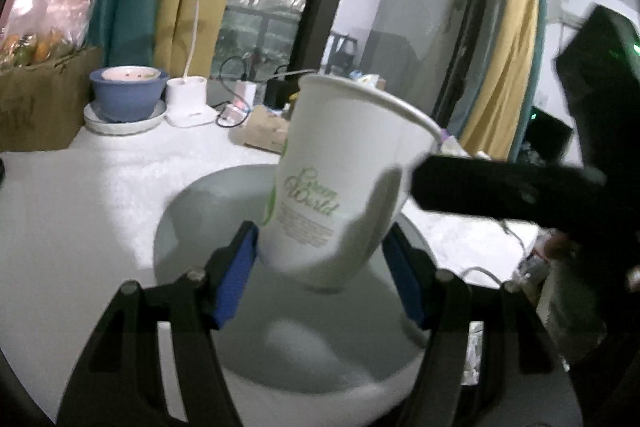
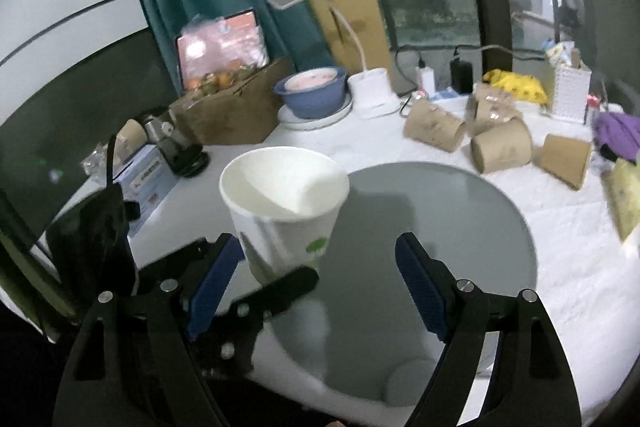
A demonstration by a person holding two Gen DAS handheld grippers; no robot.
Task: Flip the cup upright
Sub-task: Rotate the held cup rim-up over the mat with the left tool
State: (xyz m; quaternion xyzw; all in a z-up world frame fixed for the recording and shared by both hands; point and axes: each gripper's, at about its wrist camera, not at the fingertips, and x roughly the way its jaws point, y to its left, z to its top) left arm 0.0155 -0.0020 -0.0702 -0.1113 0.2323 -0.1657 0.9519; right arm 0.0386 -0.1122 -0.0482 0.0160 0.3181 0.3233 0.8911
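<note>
Here, a white paper cup (image 1: 340,179) printed with green lettering sits mouth-up but tilted toward the right of the frame, its base down between the blue-padded fingers of the left tongs (image 1: 320,267) — the pads flank the lower wall closely, though blur leaves it unclear whether both press on it. Below the cup lies a round grey plate (image 1: 192,227) on the white-covered desk (image 1: 80,195). From the right edge of the left wrist view a black finger of the right tongs (image 2: 320,267) reaches in beside the cup's upper wall. In the right wrist view the same cup (image 2: 284,203) stands at centre left, its open mouth showing the white inside, with the right tongs spread wide — the left pad just beside the cup's wall, the right pad well apart over the plate (image 2: 460,219). The left tongs appear there as a black finger crossing the cup's base. Toward the upper part of both frames stand a white desk lamp (image 2: 344,7), a blue bowl (image 2: 312,95) on a white saucer, and a cardboard box (image 2: 236,107); brown paper rolls (image 2: 500,143) lie at the upper right of the right wrist view.
</note>
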